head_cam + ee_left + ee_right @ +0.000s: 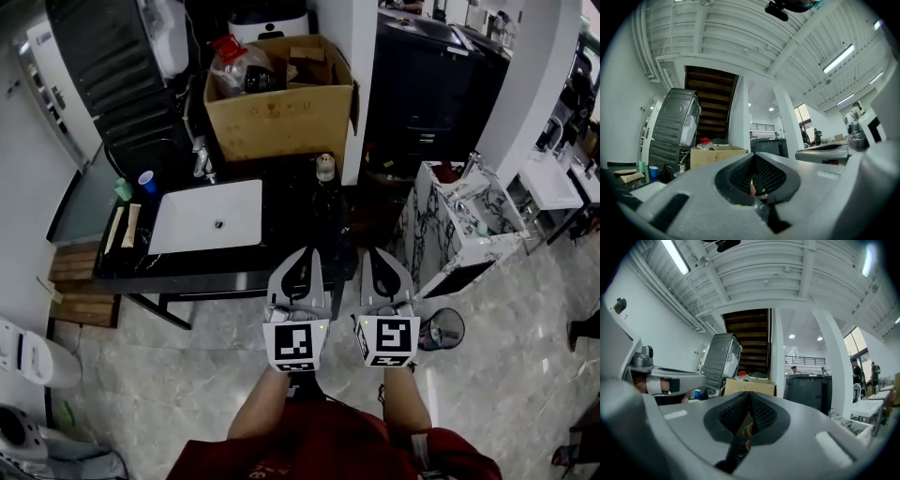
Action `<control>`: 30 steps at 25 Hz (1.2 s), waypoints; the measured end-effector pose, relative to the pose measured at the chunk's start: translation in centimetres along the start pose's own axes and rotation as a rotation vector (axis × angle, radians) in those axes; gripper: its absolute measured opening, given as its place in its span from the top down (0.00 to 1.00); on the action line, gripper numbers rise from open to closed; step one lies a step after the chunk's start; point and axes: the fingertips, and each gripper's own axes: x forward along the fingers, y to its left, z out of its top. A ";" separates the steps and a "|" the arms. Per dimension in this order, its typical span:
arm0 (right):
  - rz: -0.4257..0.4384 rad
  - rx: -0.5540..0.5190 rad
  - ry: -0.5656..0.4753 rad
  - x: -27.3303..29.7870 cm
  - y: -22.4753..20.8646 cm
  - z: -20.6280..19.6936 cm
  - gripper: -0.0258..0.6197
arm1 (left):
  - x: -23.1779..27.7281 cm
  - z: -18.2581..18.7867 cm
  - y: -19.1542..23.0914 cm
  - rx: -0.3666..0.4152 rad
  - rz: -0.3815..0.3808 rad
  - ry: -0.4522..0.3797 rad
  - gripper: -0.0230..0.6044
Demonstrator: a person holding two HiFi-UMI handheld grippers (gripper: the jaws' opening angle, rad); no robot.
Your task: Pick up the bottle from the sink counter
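A dark bottle [325, 184] with a pale cap stands upright at the right end of the black sink counter [187, 265], beside the white basin [206, 217]. My left gripper [307, 253] and right gripper [376, 253] are held side by side just in front of the counter's right end, below the bottle in the head view and apart from it. Both have their jaws together with nothing between them. In the left gripper view the left gripper [753, 157] hides the bottle. The right gripper [749, 397] does the same in its own view.
A cardboard box [281, 108] full of items stands behind the bottle. A faucet [201, 159], a blue cup [147, 180] and a green bottle [123, 189] sit left of the basin. A marble-patterned cabinet [459, 225] stands to the right, a dark machine [112, 66] at back left.
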 end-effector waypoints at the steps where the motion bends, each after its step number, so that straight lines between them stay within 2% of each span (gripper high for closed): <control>1: -0.003 0.000 -0.001 1.0 -0.1 0.0 0.96 | 0.9 -0.1 0.5 -0.001 -0.005 0.000 0.96; 19: -0.032 -0.015 0.035 19.3 0.3 -0.7 0.96 | 15.6 -2.2 11.4 -0.028 -0.057 0.017 0.96; 30: -0.056 -0.019 0.044 27.6 0.3 -1.2 0.96 | 22.2 -3.5 16.4 -0.043 -0.083 0.016 0.96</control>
